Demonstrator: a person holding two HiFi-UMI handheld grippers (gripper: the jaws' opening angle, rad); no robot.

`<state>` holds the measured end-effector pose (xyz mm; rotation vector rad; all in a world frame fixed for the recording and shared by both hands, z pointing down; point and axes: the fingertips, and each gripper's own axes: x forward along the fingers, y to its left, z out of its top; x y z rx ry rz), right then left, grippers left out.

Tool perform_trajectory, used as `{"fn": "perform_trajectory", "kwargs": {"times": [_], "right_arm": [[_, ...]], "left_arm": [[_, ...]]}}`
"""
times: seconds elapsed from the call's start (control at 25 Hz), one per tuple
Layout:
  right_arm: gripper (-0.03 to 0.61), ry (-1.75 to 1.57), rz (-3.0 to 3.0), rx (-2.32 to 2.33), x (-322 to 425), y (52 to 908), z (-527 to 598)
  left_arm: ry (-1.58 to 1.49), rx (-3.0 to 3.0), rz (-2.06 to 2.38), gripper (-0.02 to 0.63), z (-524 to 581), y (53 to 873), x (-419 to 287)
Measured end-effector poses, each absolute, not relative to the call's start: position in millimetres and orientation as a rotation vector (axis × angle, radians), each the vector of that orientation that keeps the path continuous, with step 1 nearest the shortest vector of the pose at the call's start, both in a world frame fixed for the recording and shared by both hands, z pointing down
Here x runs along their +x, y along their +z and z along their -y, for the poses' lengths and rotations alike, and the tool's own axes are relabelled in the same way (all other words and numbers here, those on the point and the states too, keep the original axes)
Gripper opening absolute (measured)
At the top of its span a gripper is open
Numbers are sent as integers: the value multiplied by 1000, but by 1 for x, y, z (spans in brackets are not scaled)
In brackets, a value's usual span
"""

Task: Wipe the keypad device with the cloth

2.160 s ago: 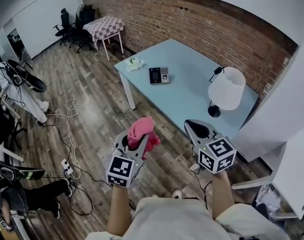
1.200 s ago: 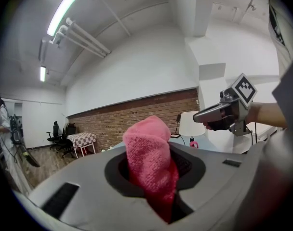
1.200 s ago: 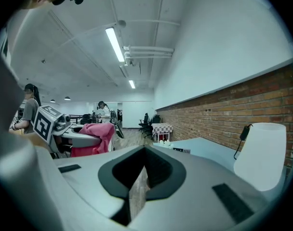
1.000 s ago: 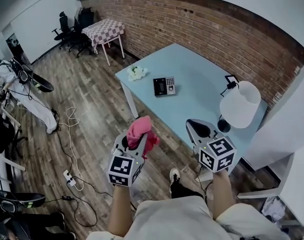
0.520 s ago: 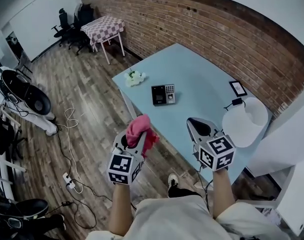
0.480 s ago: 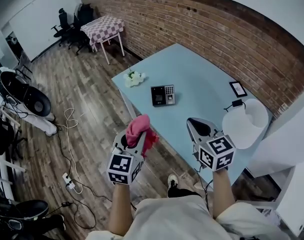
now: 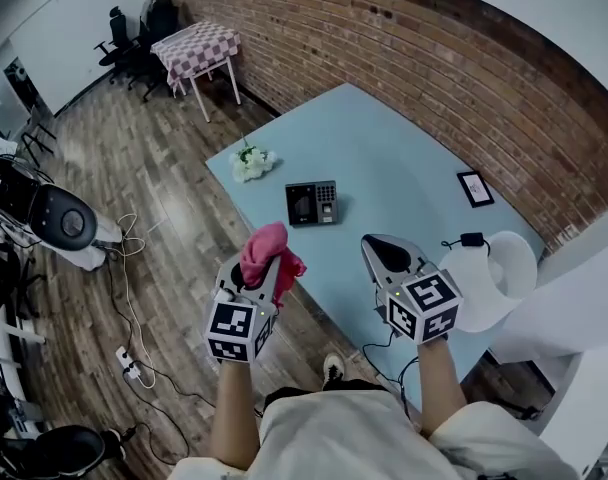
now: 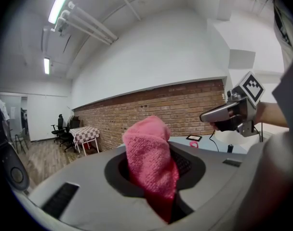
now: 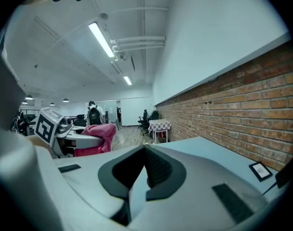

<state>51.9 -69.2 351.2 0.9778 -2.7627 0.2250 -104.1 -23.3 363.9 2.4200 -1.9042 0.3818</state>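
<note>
Head view: bunched pink cloth point(image 7: 263, 249) in left tongs point(image 7: 269, 271)

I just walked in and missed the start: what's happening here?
A person stands by the blue table with a gripper in each hand. The left gripper is shut on a pink cloth; the right gripper is shut and empty. The keypad device lies on the table ahead, and neither gripper touches it: wiping has not begun.
</note>
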Motion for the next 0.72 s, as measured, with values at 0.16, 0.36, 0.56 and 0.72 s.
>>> {"fn": "perform_trajectory", "kwargs": {"times": [0.16,0.36,0.56,0.72], "right_arm": [[20,278,2761,976,49,357,91],[20,306,2732,1003,49,371,116],[20,326,2695,1048,48,383,140],[20,329,2676,1084,40,388,164]], "left_arm": [[410,2406,1911,129,52,367,-105],[444,2382,1909,129,84,382,-120],[472,2376,1871,129,122,401,-132],[504,2398,1843,129,159,417,-141]]}}
